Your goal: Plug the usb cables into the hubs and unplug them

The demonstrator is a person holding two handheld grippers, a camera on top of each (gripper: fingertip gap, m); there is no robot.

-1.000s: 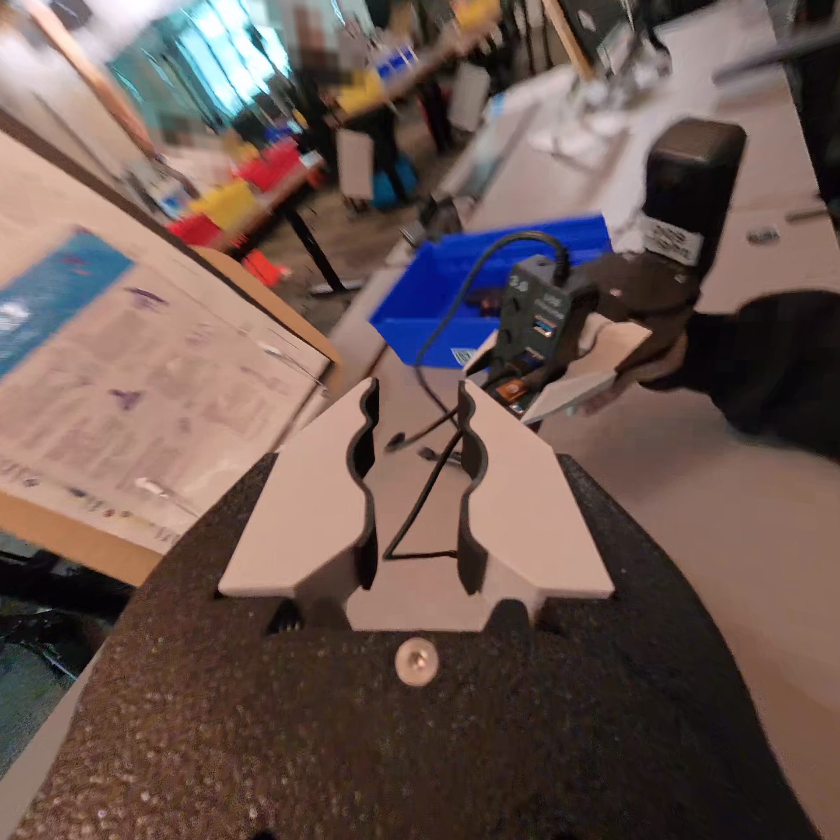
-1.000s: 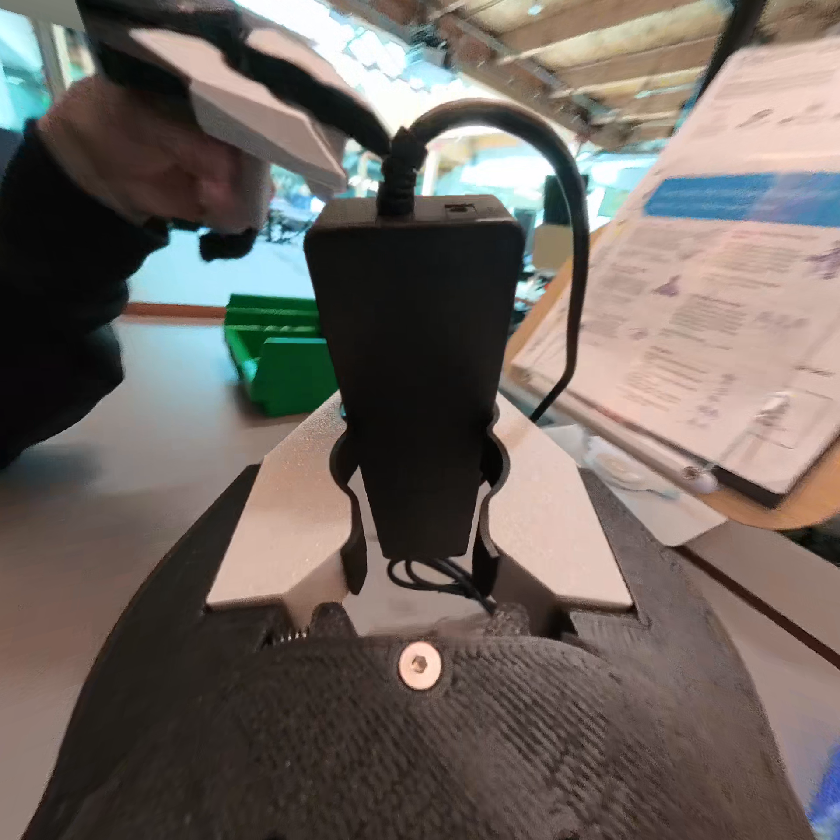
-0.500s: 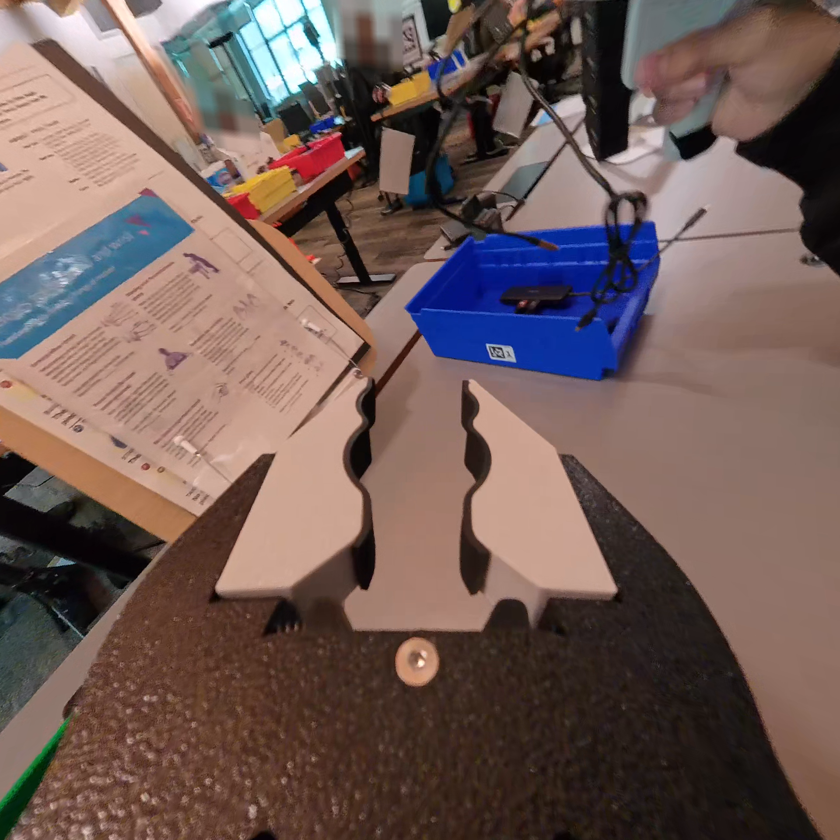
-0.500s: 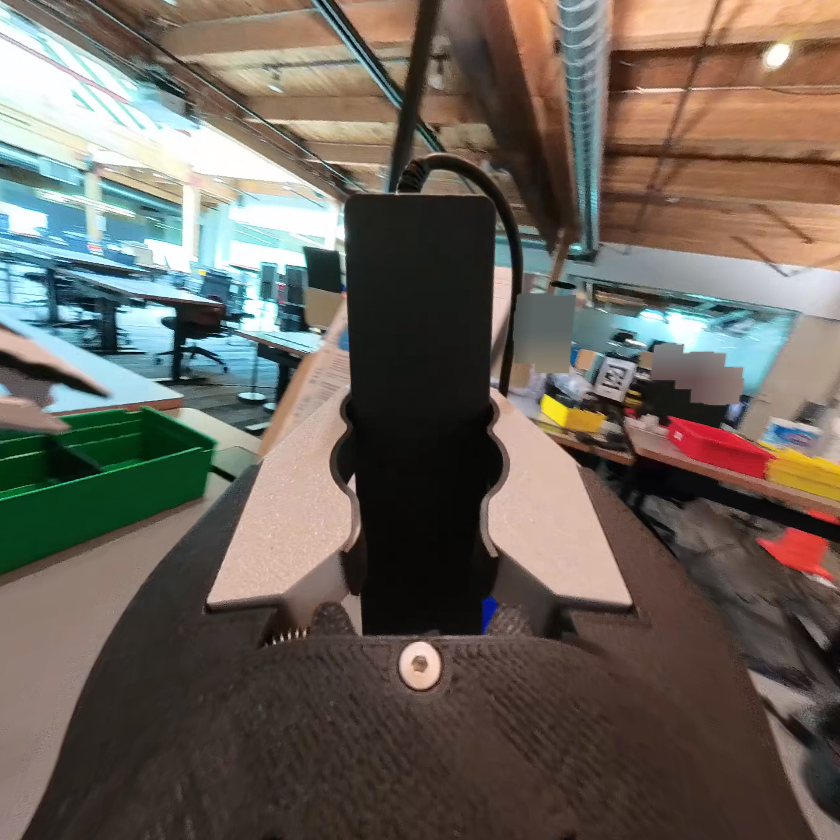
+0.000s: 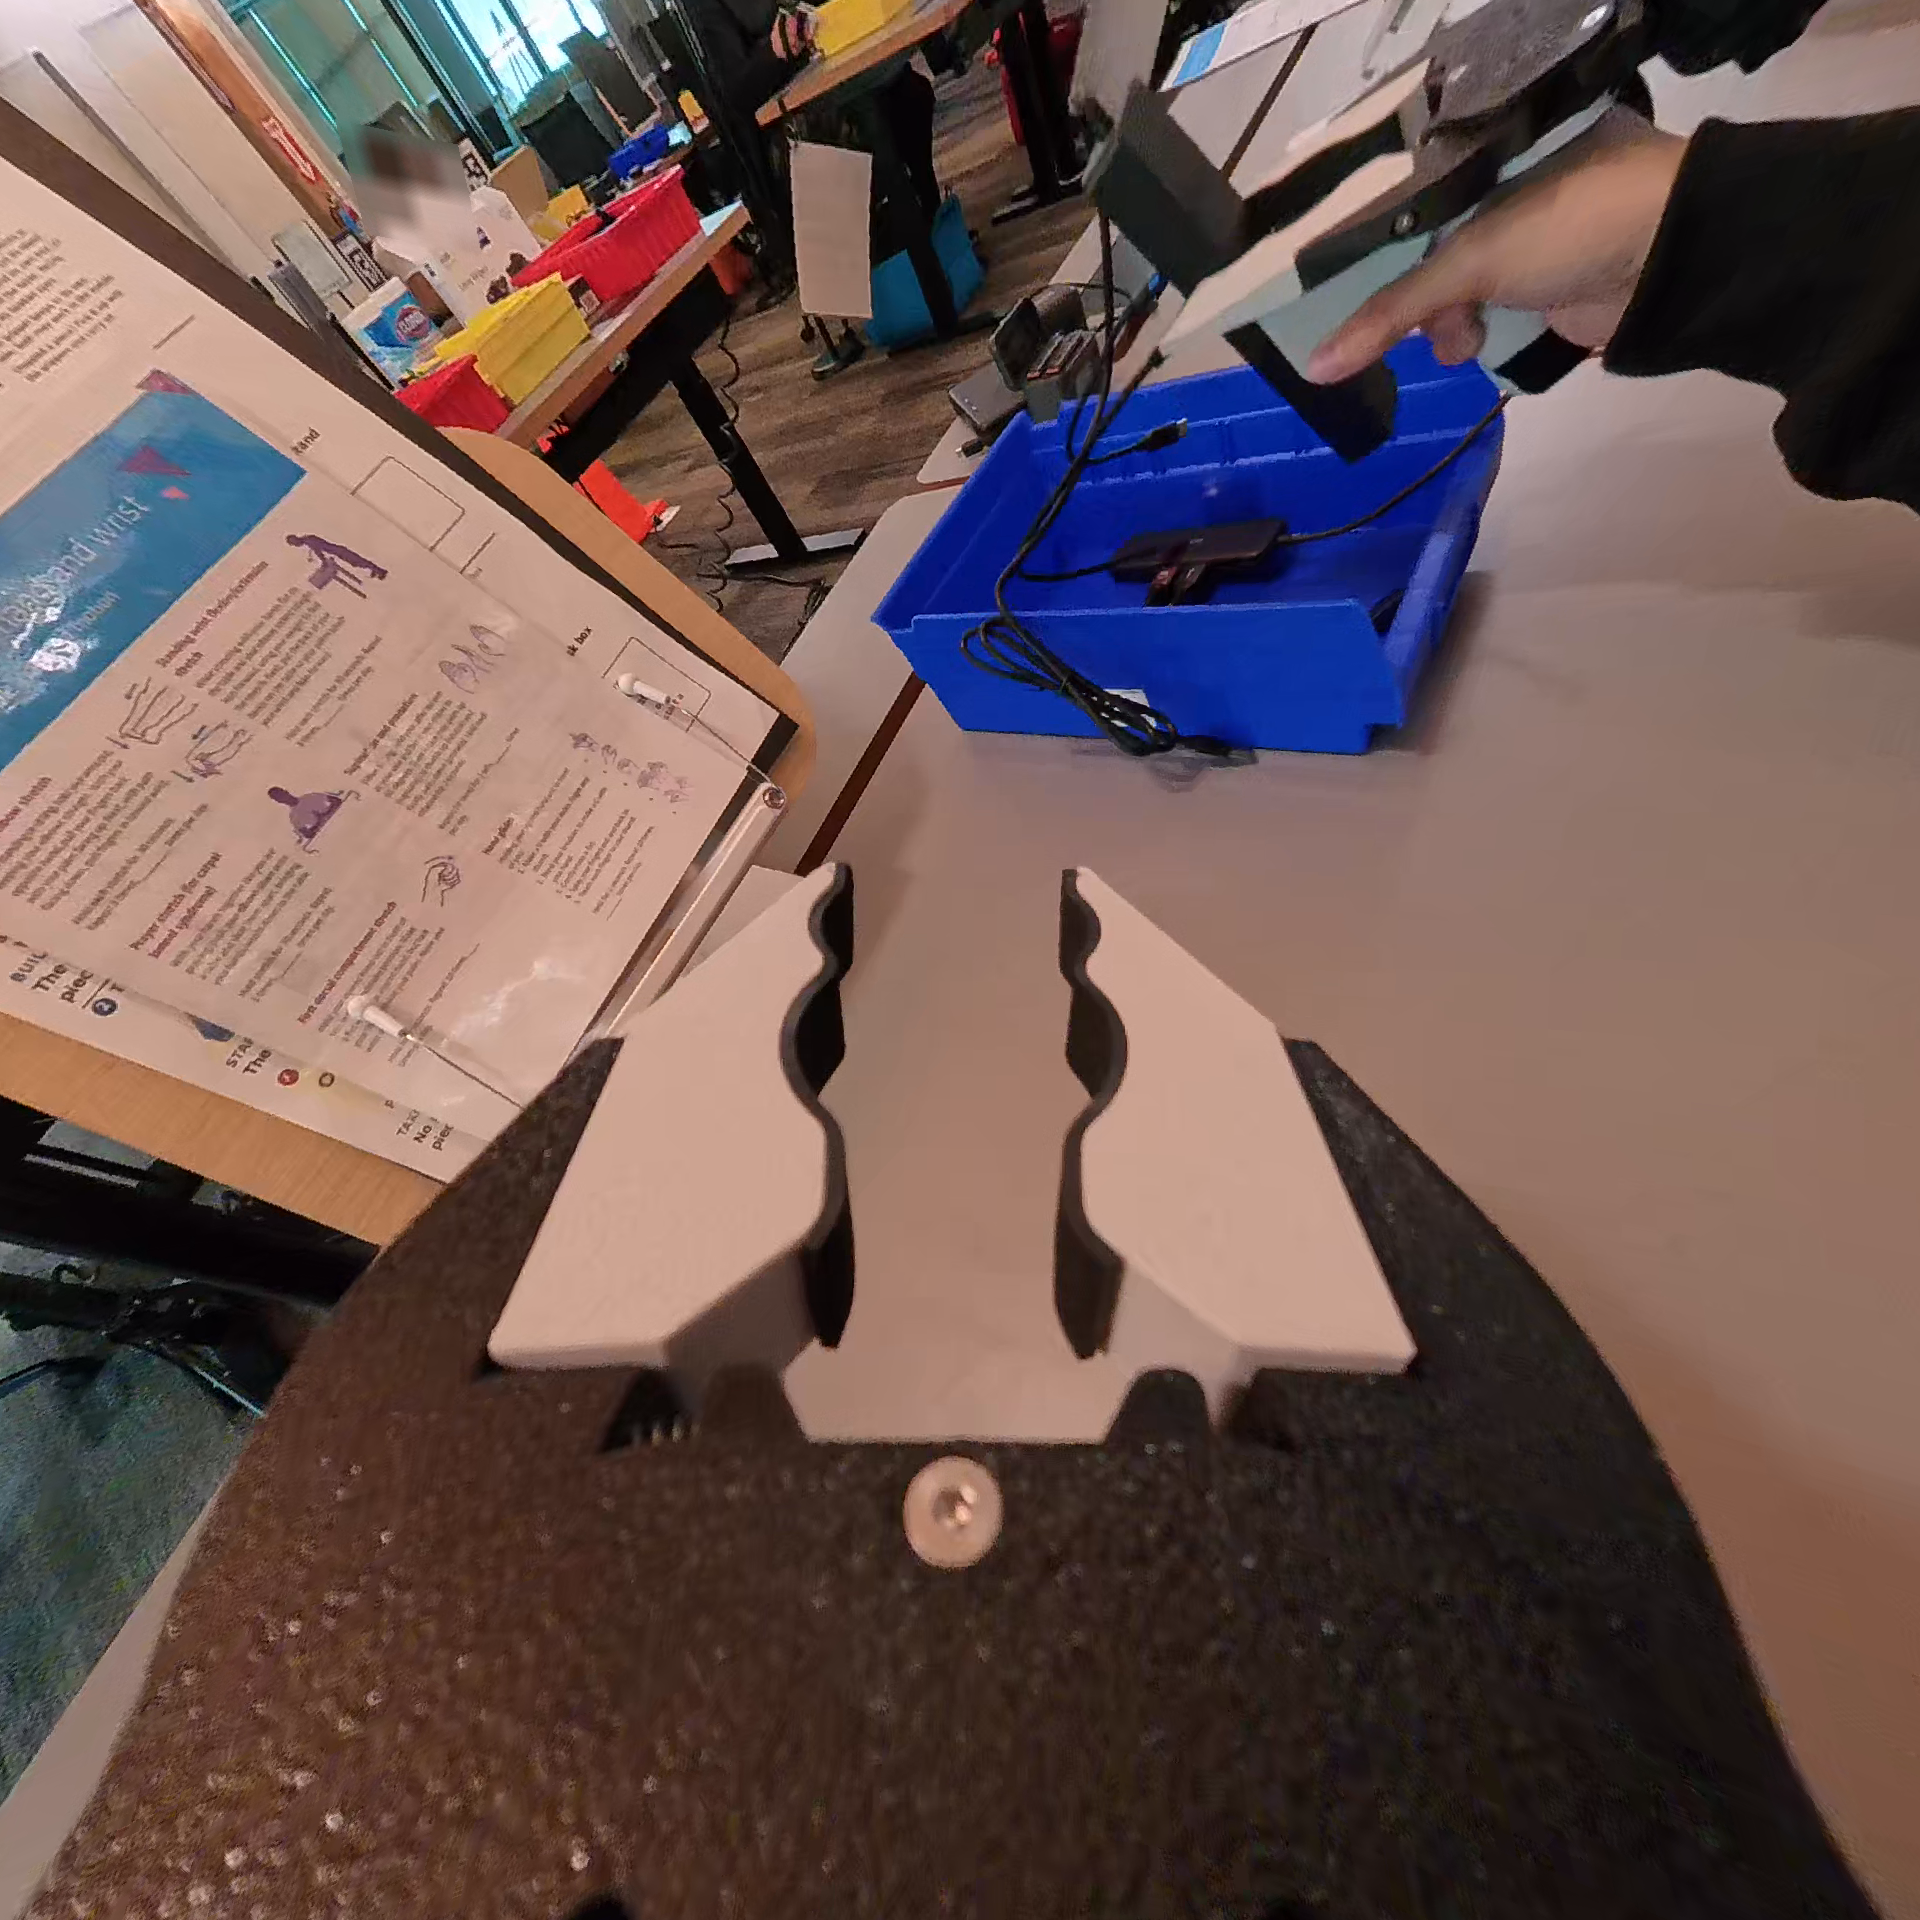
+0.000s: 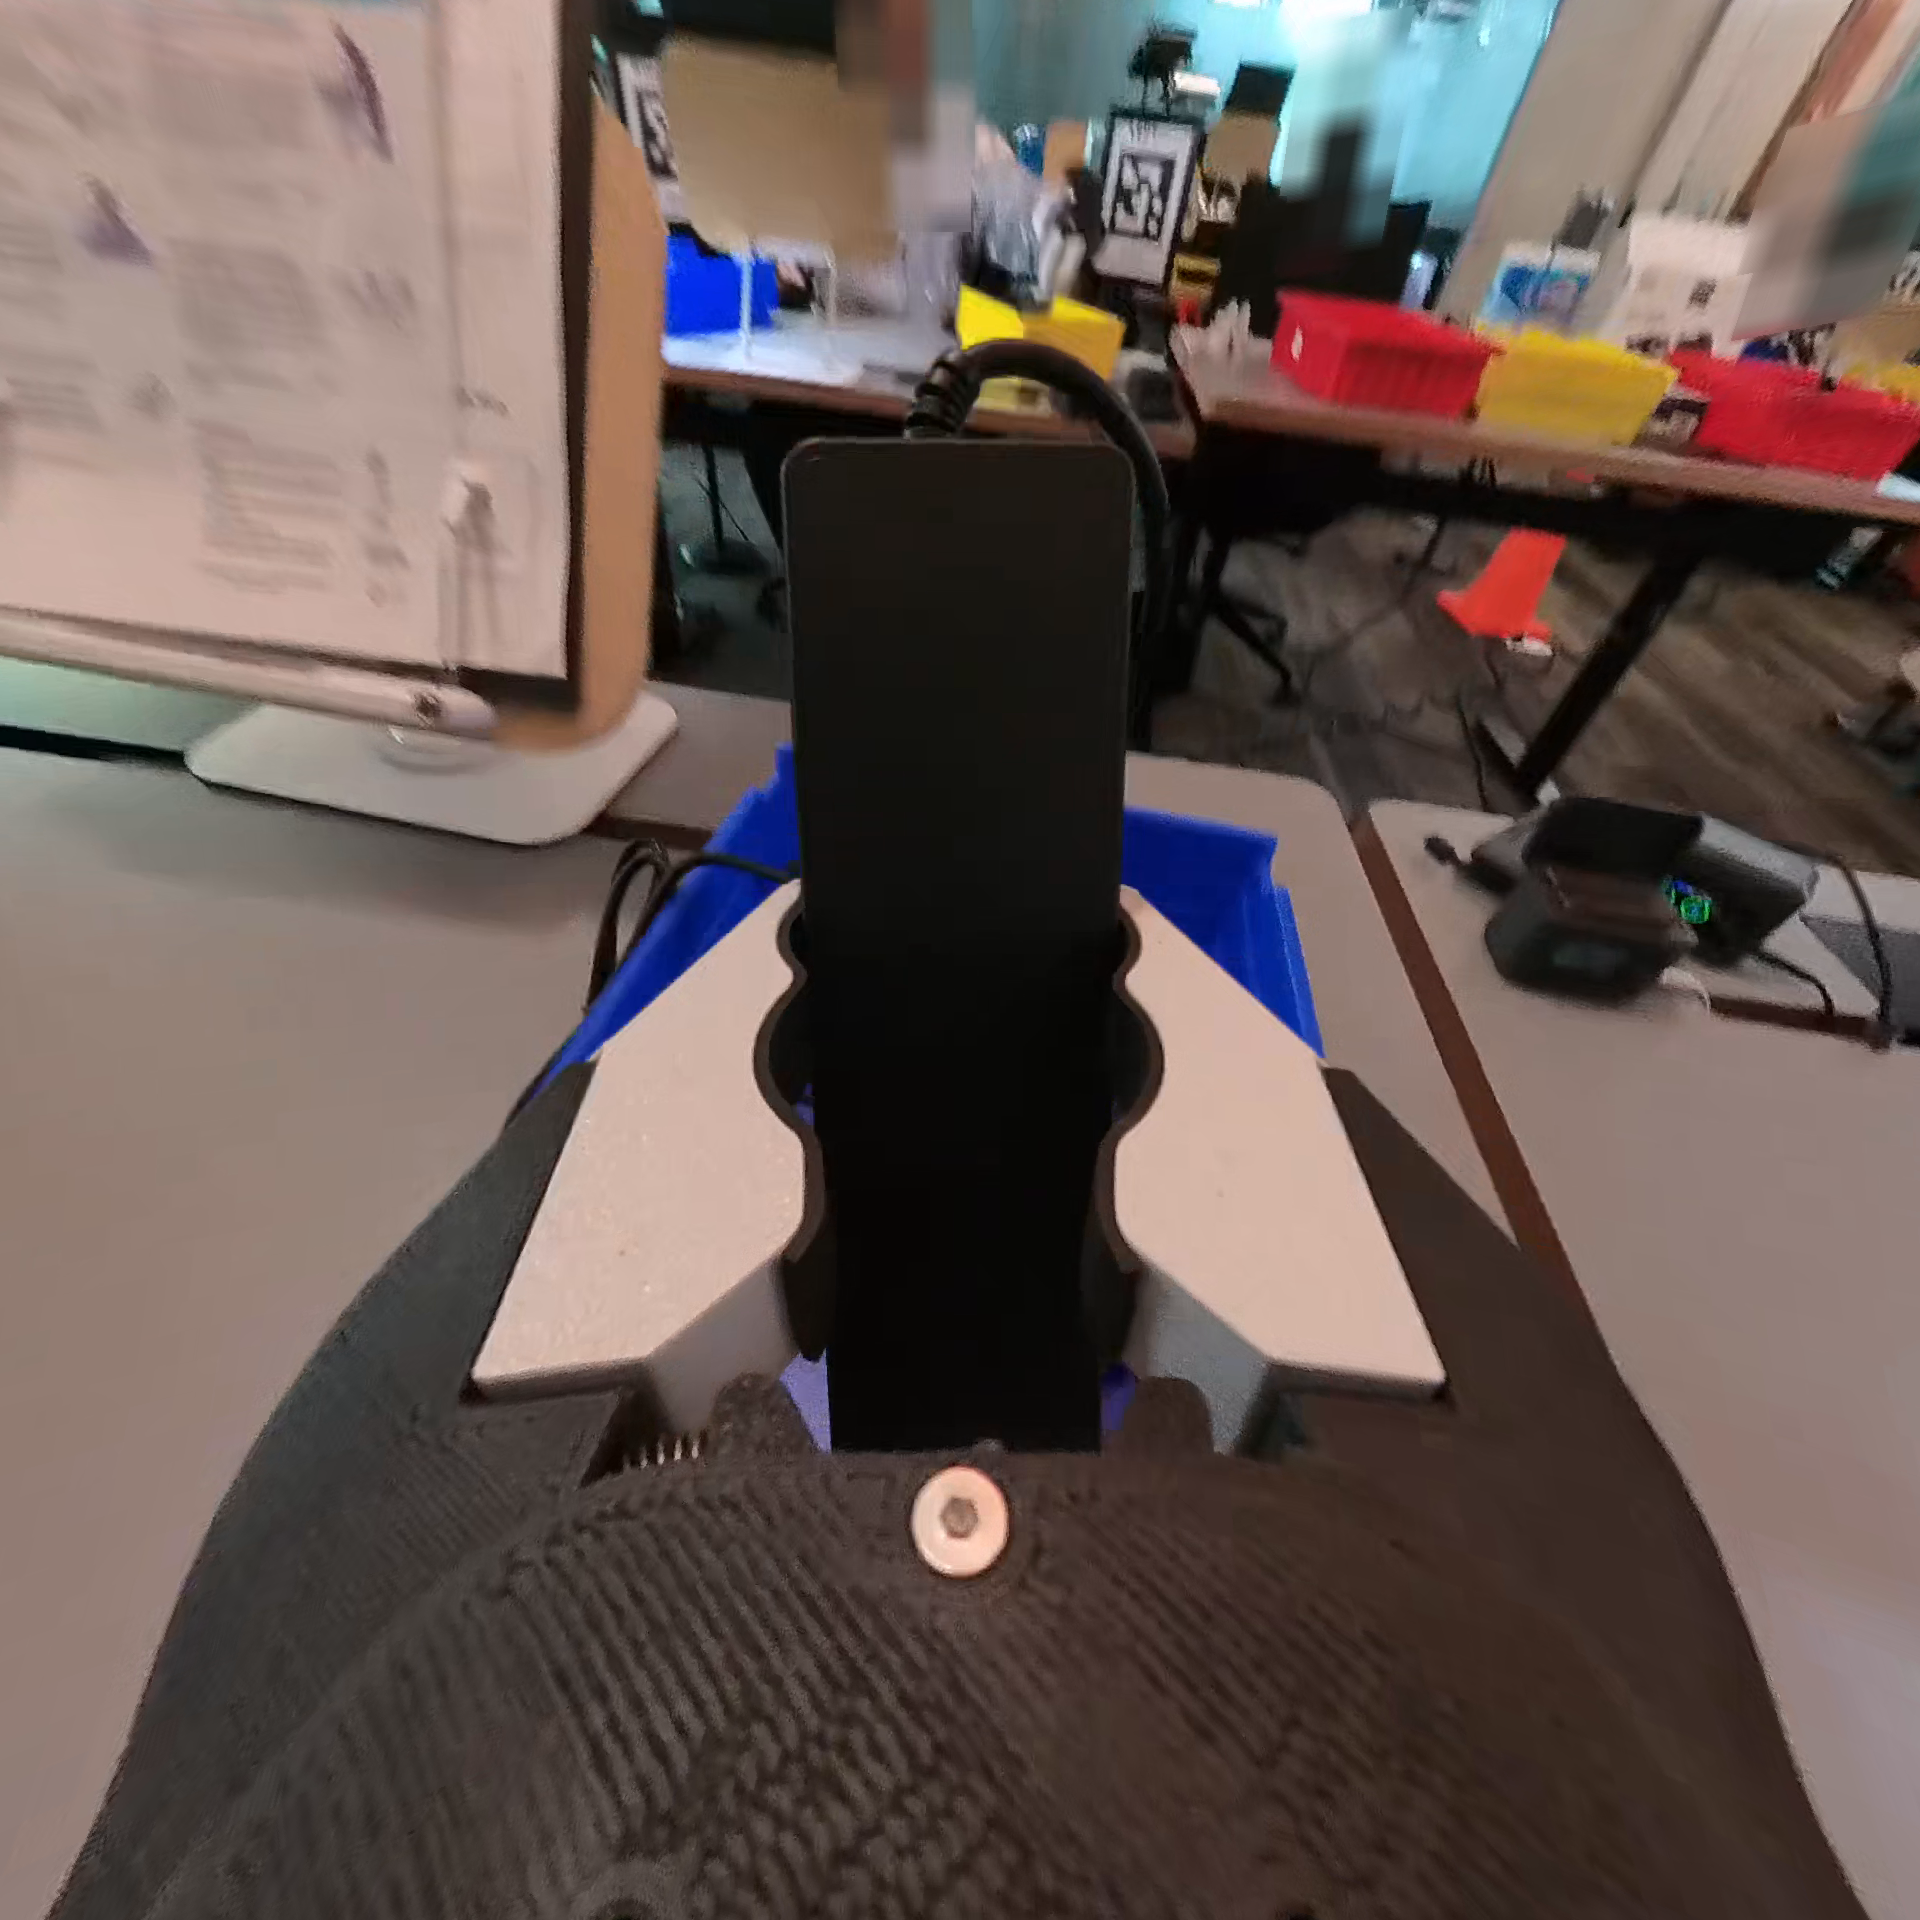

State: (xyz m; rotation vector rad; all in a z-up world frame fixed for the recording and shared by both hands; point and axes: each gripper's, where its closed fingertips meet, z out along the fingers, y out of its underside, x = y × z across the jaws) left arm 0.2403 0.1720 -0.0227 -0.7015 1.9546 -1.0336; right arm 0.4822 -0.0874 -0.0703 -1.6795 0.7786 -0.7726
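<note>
hub (image 6: 956,883): black | bin (image 5: 1164,665): blue | cable (image 5: 1049,665): black | table (image 5: 1507,935): grey | far bins (image 6: 1558,390): red, yellow

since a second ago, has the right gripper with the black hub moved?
Yes. The right gripper, shut on the black hub, has swung from beside the left gripper to above the blue bin.

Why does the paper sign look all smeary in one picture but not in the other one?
In the right wrist view the paper sign and far tables are smeared by motion blur, while the black hub held in the right gripper stays sharp. In the left wrist view the sign is crisp, the blue bin too; only straight edges bend from the wide lens.
</note>
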